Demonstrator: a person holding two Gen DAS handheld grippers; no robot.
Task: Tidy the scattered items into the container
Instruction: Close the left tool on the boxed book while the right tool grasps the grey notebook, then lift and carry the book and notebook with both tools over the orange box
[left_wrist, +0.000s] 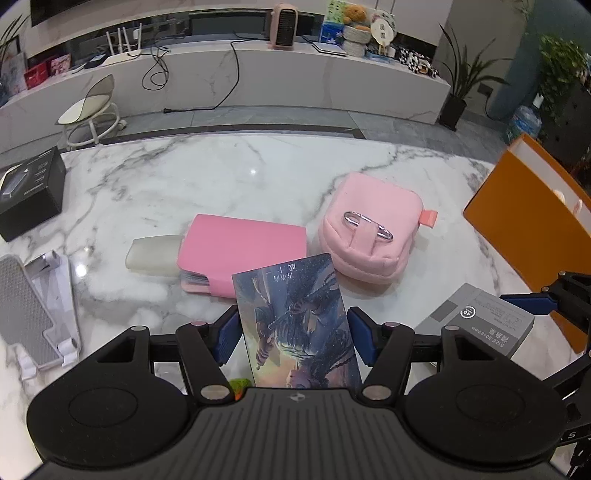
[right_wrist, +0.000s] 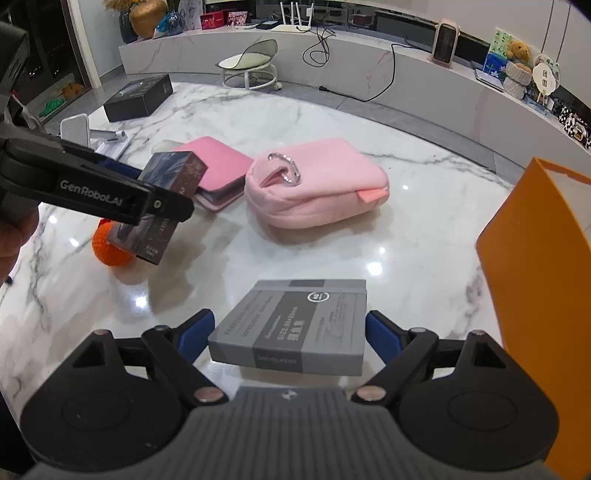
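A home living room. A white marble counter (left_wrist: 221, 177) fills the foreground. Behind it, a long low marble media ledge (left_wrist: 280, 74) runs along the wall, carrying a white Wi-Fi router (left_wrist: 123, 46) with upright antennas, a small pink space heater (left_wrist: 283, 26), a teddy bear (left_wrist: 355, 15), tissue boxes and loose black cables. A small rolling stool (left_wrist: 92, 110) stands on the grey tiled floor, and a potted plant (left_wrist: 456, 85) stands at the ledge's end. Gift boxes and a brass-coloured vase (right_wrist: 147, 16) sit at the far end.
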